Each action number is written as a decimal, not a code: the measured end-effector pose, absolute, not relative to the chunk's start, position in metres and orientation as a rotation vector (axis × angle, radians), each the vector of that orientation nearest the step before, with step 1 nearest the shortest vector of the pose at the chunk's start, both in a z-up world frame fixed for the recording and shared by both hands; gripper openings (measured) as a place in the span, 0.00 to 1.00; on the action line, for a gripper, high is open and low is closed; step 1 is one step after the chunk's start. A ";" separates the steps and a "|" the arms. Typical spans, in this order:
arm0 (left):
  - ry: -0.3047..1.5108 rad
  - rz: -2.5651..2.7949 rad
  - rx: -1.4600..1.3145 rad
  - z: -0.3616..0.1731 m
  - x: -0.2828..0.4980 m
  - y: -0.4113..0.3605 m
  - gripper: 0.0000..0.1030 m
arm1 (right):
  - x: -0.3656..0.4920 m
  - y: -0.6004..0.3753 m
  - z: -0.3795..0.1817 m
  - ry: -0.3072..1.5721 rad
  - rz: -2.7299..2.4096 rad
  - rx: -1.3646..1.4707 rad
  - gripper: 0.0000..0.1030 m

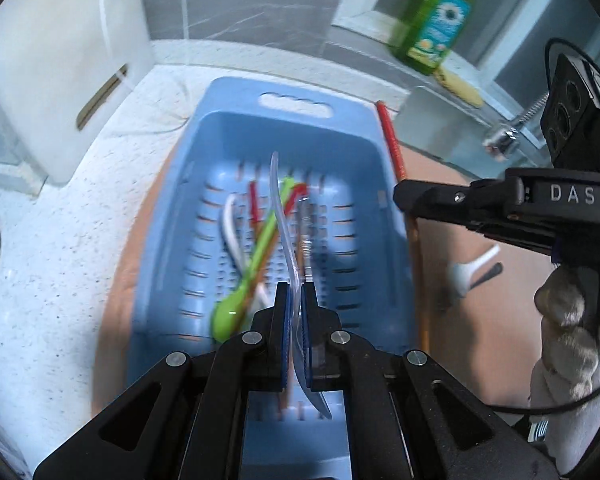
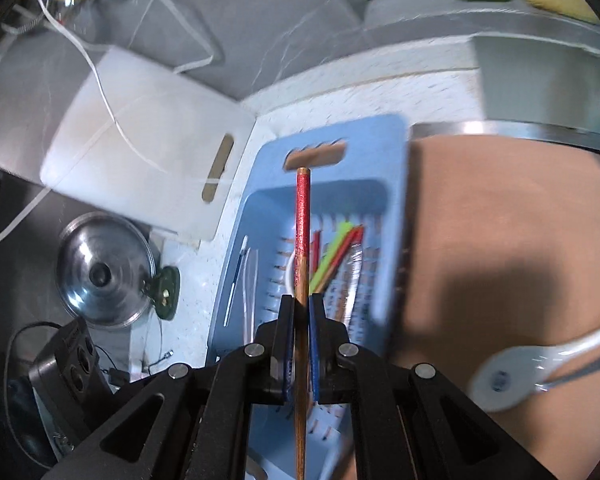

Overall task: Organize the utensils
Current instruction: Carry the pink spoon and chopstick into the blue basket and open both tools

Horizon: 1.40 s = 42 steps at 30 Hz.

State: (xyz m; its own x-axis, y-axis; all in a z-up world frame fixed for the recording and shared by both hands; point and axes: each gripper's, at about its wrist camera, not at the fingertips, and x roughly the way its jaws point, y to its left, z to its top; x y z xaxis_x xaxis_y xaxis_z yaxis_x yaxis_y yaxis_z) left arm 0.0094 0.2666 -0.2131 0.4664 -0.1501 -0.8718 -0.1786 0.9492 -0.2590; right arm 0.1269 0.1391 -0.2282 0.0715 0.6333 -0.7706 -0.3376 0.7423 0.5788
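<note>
A blue slotted basket [image 1: 236, 92] lies on a brown mat [image 1: 480, 340] and holds several utensils, among them a green spoon [image 1: 228, 316], a white spoon [image 1: 230, 232] and red handles. My left gripper [image 1: 296, 292] hangs over the basket, shut on a clear plastic utensil [image 1: 278, 200] that points away from me. My right gripper [image 2: 301, 300] is shut on a wooden chopstick with a red top [image 2: 302, 208], also above the basket [image 2: 384, 128]. From the left wrist view that right gripper [image 1: 400, 196] sits at the basket's right edge. A white spoon [image 2: 504, 376] lies on the mat.
A white cutting board [image 1: 60, 80] leans at the back left. A steel pot lid [image 2: 104, 276] lies left of the basket. A green soap bottle [image 1: 436, 20], a yellow sponge [image 1: 460, 84] and a faucet [image 1: 504, 138] stand at the back right. A gloved hand [image 1: 572, 340] holds the right gripper.
</note>
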 end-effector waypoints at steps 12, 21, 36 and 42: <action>1.150 0.016 -0.320 -0.234 0.023 0.285 0.04 | 0.134 0.195 -0.272 1.391 0.686 0.191 0.06; 1.183 0.002 -0.317 -0.245 0.031 0.291 0.04 | 0.138 0.213 -0.288 1.416 0.647 0.124 0.06; 1.225 -0.005 -0.339 -0.260 0.038 0.292 0.04 | 0.142 0.228 -0.297 1.447 0.615 0.033 0.06; 1.235 -0.004 -0.337 -0.264 0.043 0.290 0.04 | 0.145 0.226 -0.299 1.454 0.600 0.030 0.07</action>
State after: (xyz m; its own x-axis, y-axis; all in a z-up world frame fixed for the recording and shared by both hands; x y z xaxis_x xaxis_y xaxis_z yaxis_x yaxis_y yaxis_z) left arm 0.0431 0.2895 -0.2636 0.3358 -0.1843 -0.9237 -0.1780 0.9506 -0.2544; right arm 0.1451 0.2263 -0.2989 -0.0021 0.3989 -0.9170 -0.3637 0.8539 0.3723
